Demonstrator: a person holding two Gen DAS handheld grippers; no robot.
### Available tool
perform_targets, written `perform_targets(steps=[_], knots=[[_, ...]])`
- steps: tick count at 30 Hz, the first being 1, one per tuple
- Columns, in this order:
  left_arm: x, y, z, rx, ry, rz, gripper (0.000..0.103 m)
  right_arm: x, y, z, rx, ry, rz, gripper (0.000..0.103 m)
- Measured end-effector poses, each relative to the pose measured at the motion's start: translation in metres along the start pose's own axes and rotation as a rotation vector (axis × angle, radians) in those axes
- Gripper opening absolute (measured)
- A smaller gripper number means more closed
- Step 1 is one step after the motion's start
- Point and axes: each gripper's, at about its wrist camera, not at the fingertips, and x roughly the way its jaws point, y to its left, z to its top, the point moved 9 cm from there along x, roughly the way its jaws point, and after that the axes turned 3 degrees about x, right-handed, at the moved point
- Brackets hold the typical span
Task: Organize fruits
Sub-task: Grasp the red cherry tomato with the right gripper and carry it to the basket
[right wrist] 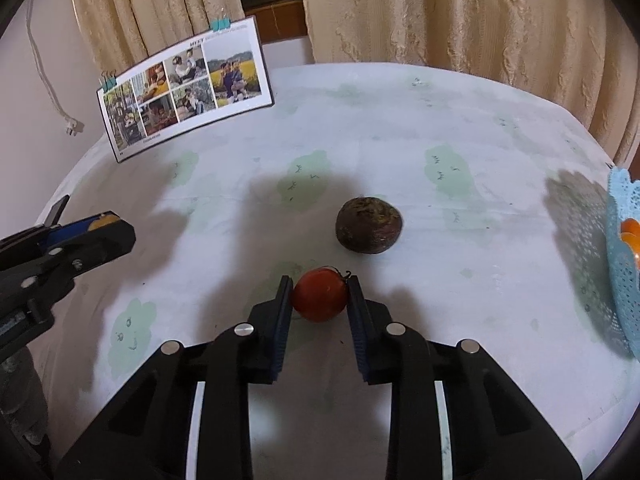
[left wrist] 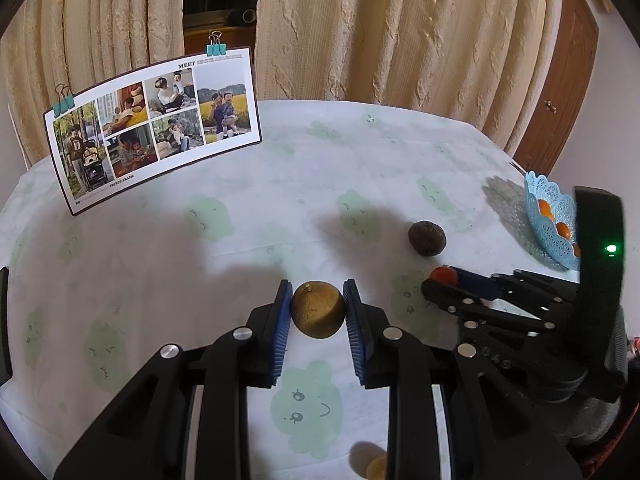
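My left gripper [left wrist: 317,310] is shut on a round yellow-brown fruit [left wrist: 317,309], held above the table. My right gripper [right wrist: 319,294] is shut on a small red tomato [right wrist: 319,294]; it also shows at the right of the left wrist view [left wrist: 442,278], the tomato [left wrist: 445,274] at its tip. The left gripper shows at the left of the right wrist view [right wrist: 105,224]. A dark wrinkled brown fruit [right wrist: 369,225] lies on the table just beyond the tomato, also in the left wrist view [left wrist: 427,237]. A light blue lattice basket [left wrist: 549,222] with orange fruits [left wrist: 545,208] stands at the right edge.
The round table has a white cloth with pale green cartoon prints [right wrist: 400,140]. A photo collage board [left wrist: 152,120] with teal clips stands at the back left. Beige curtains [left wrist: 380,28] hang behind. A small yellow fruit [left wrist: 376,469] lies near the front edge under the left gripper.
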Motion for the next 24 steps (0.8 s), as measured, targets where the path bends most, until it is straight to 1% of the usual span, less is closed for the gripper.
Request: perform_targets(steps=[4, 8, 16, 24], knots=[[0.001, -0.001, 0.0, 0.001, -0.001, -0.001, 0.026, -0.019, -0.012, 0.003, 0.032, -0.042, -0.014, 0.028], [0.002, -0.004, -0.002, 0.006, 0.001, -0.004, 0.026, -0.043, -0.035, 0.006, 0.091, -0.094, -0.035, 0.028], [0.001, -0.011, -0.002, 0.023, 0.002, -0.012, 0.027, -0.095, -0.094, 0.008, 0.212, -0.203, -0.11, 0.028], [-0.002, -0.019, 0.001, 0.037, -0.004, -0.019, 0.027, -0.134, -0.147, 0.005, 0.318, -0.284, -0.176, 0.028]])
